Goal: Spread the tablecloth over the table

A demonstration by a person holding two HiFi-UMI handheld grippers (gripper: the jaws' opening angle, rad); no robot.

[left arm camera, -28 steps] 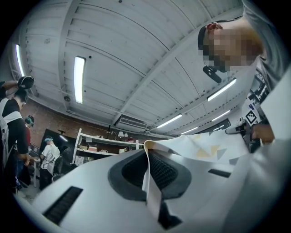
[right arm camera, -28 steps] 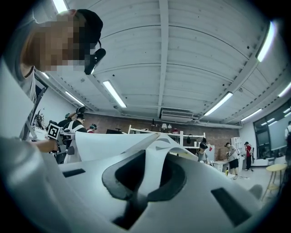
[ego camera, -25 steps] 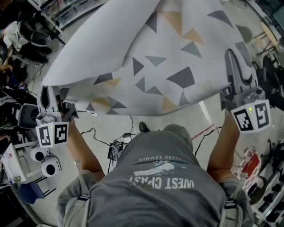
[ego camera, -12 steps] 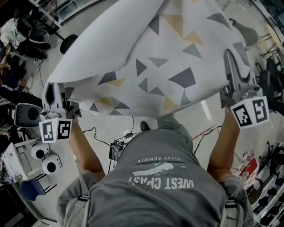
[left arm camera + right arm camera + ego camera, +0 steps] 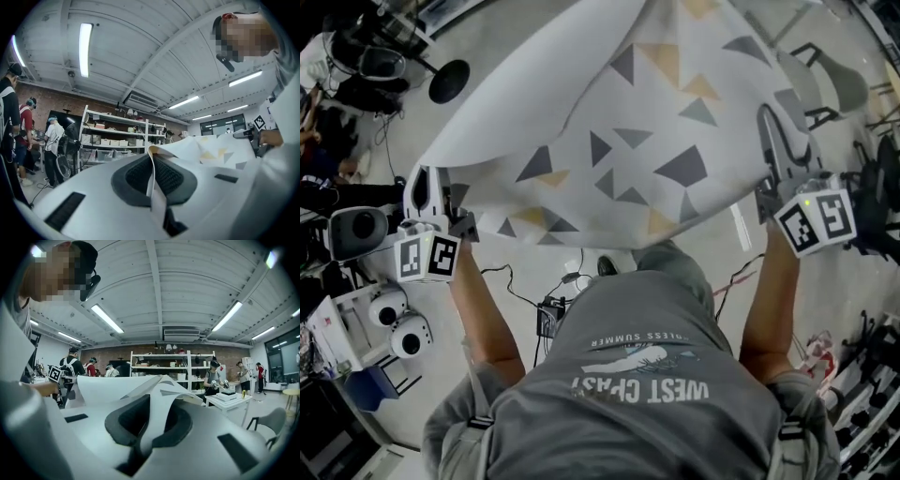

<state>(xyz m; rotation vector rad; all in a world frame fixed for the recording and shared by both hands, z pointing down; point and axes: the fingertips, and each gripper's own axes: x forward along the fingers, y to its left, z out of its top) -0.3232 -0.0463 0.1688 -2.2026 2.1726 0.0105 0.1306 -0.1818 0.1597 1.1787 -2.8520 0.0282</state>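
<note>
Nearest to me is my own grey T-shirt (image 5: pixel 647 375), with both forearms reaching out ahead; my left gripper (image 5: pixel 420 186) is at the left and my right gripper (image 5: pixel 769 120) at the right, each pointing away from me and roughly level. The left gripper's jaws are pressed together on the near edge of the tablecloth (image 5: pixel 609 122); a thin fold of it stands upright between the dark pads (image 5: pixel 171 176). The right gripper's jaws are closed in the same way, pinching the cloth's near edge at the other corner; there the fabric curls up out of the pads and over to the right.

The tablecloth hangs in the air between the two grippers, held by its near edge and spread out ahead of me above the floor (image 5: pixel 525 272); it is white with scattered grey and yellow triangles, plain white towards the left, and its far part runs off the top of the head view. Below its near edge a dark shoe (image 5: pixel 607 266) and some cables (image 5: pixel 553 309) lie on the floor; to my left stand two white domed cameras (image 5: pixel 398 323); beyond the right gripper is a grey chair (image 5: pixel 839 84).

Farther off, in the right gripper view, a small white table (image 5: pixel 229 401) stands to the right with a person (image 5: pixel 212 376) at it; a white shelf unit (image 5: pixel 161 364) stands at the back; more people (image 5: pixel 70 364) stand to the left of it.
</note>
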